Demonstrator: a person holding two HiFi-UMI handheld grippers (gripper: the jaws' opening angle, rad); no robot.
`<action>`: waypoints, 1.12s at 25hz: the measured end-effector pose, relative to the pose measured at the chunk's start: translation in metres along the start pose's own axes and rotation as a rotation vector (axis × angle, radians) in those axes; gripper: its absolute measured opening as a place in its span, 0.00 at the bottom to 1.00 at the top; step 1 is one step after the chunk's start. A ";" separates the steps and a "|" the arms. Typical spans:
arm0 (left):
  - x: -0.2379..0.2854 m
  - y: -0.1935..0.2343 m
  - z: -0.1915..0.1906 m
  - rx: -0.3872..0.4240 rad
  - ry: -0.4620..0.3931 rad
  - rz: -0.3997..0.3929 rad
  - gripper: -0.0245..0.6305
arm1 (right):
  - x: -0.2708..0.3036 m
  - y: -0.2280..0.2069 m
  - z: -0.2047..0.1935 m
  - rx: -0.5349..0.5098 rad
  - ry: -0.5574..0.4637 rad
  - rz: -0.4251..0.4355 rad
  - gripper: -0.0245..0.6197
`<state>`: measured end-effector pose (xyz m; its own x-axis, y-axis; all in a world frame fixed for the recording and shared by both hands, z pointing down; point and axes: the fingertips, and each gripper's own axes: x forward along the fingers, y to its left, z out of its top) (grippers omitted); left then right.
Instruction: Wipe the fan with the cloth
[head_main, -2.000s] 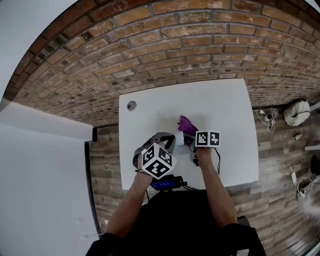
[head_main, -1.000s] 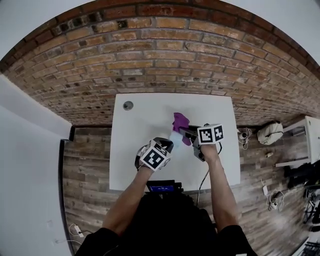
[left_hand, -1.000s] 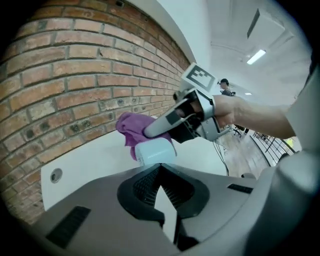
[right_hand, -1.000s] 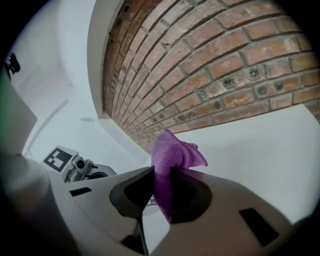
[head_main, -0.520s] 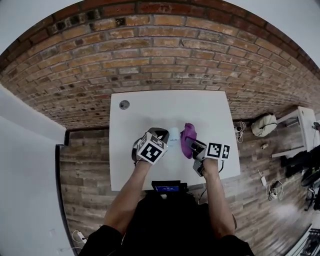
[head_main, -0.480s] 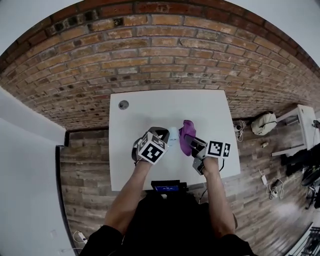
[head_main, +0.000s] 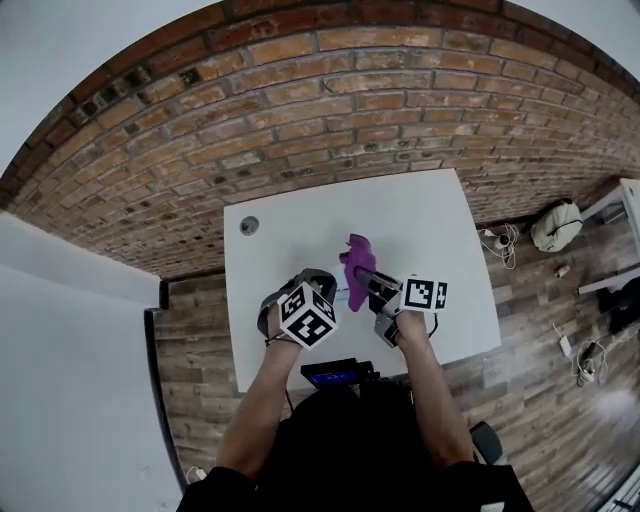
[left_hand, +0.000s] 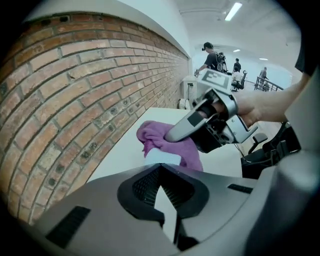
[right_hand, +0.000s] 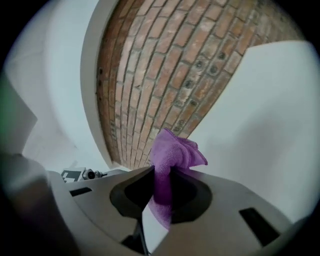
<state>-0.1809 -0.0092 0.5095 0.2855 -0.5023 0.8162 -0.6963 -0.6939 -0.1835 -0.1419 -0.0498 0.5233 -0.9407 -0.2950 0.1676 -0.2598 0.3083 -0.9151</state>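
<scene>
A white table (head_main: 430, 215) stands against a red brick wall (head_main: 300, 110) on a wood-plank floor (head_main: 545, 340).

The right gripper (right_hand: 160, 176) is clenched on a purple cloth (right_hand: 170, 162). The fabric runs up between the two jaws and bunches out beyond their tips in a loose fold. The left gripper (left_hand: 162, 174) is closed on a small pale fan (left_hand: 162, 158), of which a thin light edge shows in the slit between the jaws and a pale block sticks out just past them.

In the left gripper view the right gripper comes in from the right with the cloth at its tip, and the cloth lies against the far side of the fan's pale top. Seen from the head camera, the two grippers meet over the near middle of the table, the left pointing steeply down and the right closer to level, with the cloth standing up between them.

Further out, a small grey round fitting (head_main: 249, 226) sits near the table's far left corner, well apart from the grippers. A dark device with a blue screen (head_main: 330, 375) sits at the near edge, just below the person's hands. On the floor to the right lie a pale bag (head_main: 558, 226) and loose cables (head_main: 497, 242).
</scene>
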 end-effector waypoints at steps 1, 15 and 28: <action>0.000 0.000 0.000 -0.003 0.014 0.000 0.04 | -0.005 -0.017 -0.008 0.043 0.000 -0.012 0.15; 0.002 -0.001 0.008 0.109 0.275 0.079 0.04 | 0.004 0.038 0.006 0.057 0.021 0.296 0.15; 0.000 -0.004 0.007 0.114 0.271 0.107 0.04 | -0.008 -0.064 -0.023 0.220 -0.030 0.096 0.15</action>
<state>-0.1733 -0.0102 0.5069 0.0176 -0.4308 0.9023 -0.6301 -0.7054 -0.3245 -0.1224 -0.0461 0.5891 -0.9510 -0.3016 0.0681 -0.1127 0.1330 -0.9847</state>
